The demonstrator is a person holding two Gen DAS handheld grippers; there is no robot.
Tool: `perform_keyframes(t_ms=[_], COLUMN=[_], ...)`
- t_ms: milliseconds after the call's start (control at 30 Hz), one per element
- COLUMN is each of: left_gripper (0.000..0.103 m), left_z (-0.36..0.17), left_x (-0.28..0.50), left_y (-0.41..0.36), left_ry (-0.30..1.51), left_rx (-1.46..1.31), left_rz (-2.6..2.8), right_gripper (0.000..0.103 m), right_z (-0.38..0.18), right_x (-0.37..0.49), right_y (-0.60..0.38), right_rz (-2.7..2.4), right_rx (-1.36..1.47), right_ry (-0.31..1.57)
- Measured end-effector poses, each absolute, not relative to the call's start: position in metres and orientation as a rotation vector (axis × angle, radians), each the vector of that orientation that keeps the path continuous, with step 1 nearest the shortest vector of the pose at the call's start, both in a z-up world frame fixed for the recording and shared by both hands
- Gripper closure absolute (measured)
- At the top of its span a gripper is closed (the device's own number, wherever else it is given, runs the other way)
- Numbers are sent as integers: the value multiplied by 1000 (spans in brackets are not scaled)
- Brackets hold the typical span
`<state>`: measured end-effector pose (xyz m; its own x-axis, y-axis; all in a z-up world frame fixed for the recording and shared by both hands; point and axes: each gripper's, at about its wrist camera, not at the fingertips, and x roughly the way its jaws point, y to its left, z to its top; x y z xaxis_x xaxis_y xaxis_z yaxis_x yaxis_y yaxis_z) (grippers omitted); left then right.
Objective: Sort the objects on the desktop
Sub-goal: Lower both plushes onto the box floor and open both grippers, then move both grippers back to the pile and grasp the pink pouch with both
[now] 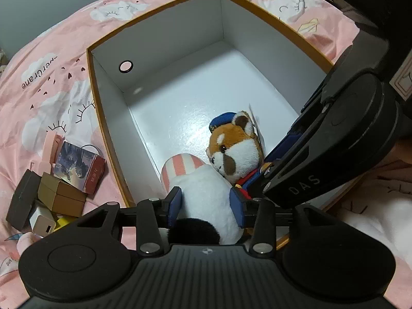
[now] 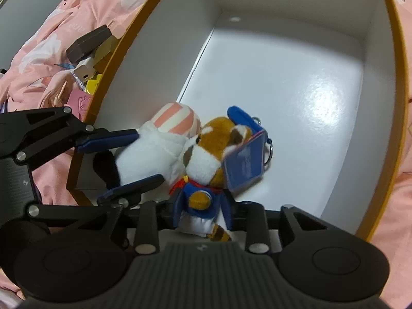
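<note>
Inside the orange-rimmed white box [image 1: 108, 118]: white plush with striped cap [image 1: 206, 193] pinched in the left gripper [image 1: 206, 206], red panda plush [image 2: 206, 164] clamped by the right gripper [image 2: 202, 211], both pressed together, near corner.

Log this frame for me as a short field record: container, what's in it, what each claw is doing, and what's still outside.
container: open orange-rimmed cardboard box with white interior, on pink cloud-print bedding
left claw: shut on white plush toy with pink-striped cap, low inside the box
right claw: shut on red panda plush in blue uniform, also inside the box
plush contact: the two toys touch each other
outside box: pile of small boxes, including a brown cardboard box and a white charger
</note>
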<state>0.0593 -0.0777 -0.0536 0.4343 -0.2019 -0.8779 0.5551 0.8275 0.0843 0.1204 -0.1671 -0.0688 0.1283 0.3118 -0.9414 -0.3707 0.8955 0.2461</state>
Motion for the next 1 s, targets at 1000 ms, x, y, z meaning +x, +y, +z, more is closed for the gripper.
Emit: perform_keyframes(t_ms=[1000], left_gripper=[49], left_z=[34], left_x=[40], left_y=[63], left_ry=[907], left_rx=[28], left_rz=[-157], right_gripper=[54], right_z=[20], right_x=[93], right_y=[-115], right_rz=[666], right_rx=[-116], right_ry=[981])
